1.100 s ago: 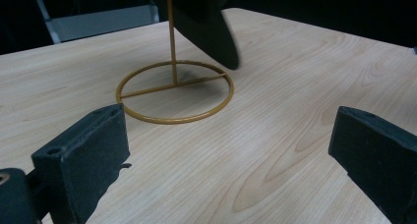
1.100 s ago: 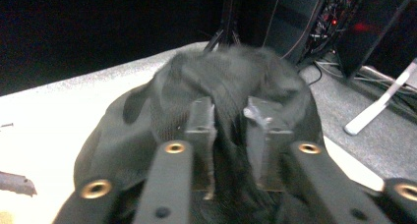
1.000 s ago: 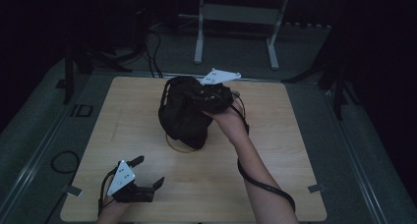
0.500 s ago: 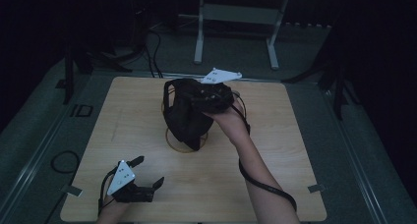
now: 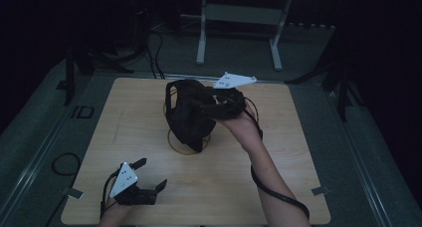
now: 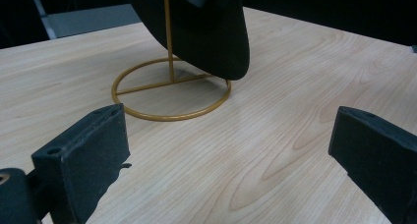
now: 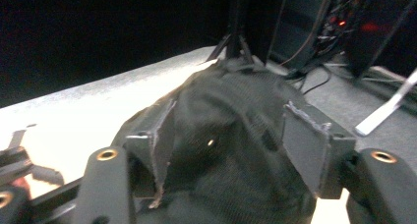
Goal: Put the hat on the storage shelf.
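- Black cap (image 5: 186,115) sits pinched in the right claw (image 5: 219,105), hanging over the gold wire stand (image 6: 172,89).
- Left claw (image 5: 149,174) spread, idle on the table (image 5: 298,152).
- Snagging could tip the stand, I'd guess.

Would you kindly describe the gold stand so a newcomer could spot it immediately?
Start at the wooden table and look to its middle. There, under the black cap, stands the gold stand: a thin wire ring with one upright rod, the sole gold thing there.
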